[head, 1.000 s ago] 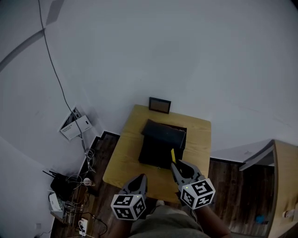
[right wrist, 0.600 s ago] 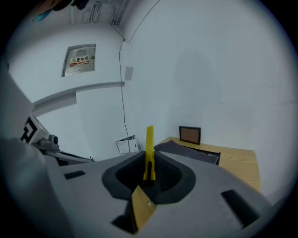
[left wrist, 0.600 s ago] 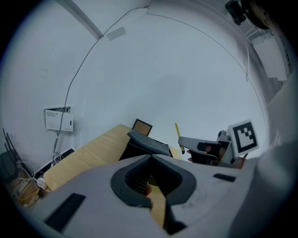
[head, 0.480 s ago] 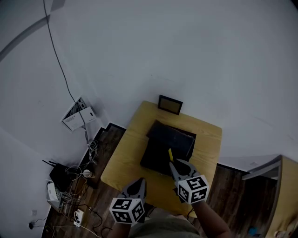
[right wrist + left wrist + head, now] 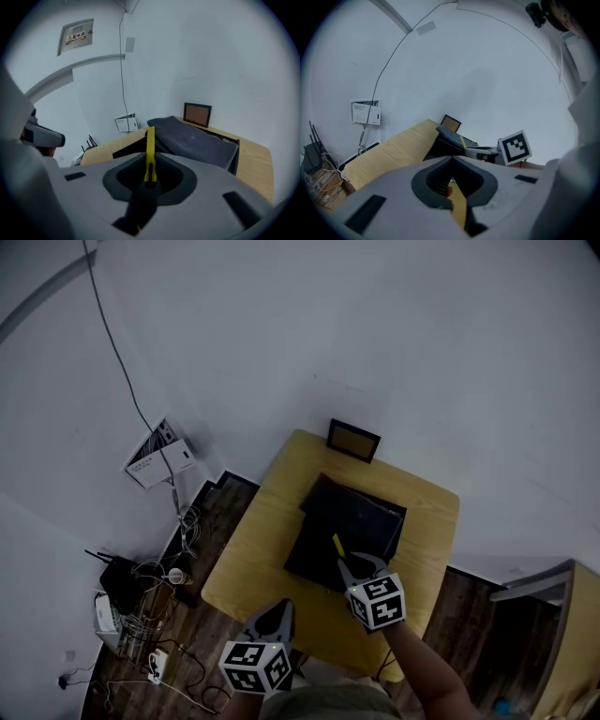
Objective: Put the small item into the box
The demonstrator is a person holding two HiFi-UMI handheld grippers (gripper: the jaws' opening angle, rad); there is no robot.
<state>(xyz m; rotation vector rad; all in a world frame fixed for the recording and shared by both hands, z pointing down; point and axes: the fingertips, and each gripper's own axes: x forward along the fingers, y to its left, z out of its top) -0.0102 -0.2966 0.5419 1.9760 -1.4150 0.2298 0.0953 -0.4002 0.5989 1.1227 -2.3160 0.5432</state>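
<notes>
A black box (image 5: 323,549) sits mid-table with its dark grey lid (image 5: 197,138) lying tilted across its top. My right gripper (image 5: 356,570) hangs over the box's near edge, shut on a thin yellow strip (image 5: 337,545) that sticks out forward past the jaws toward the lid. The strip (image 5: 150,150) stands upright between the jaws in the right gripper view. My left gripper (image 5: 275,613) is at the table's near edge, left of the box, its jaws together with nothing in them. The left gripper view shows the box (image 5: 440,146) and the right gripper (image 5: 480,152) ahead.
A small framed picture (image 5: 353,440) leans on the wall at the table's (image 5: 253,540) far edge. On the floor to the left lie cables and a router (image 5: 122,582). A white panel (image 5: 155,460) hangs on the wall. A wooden cabinet (image 5: 581,643) stands at right.
My right gripper has moved forward and down over the box's near edge, carrying the yellow strip. The left gripper has sunk slightly.
</notes>
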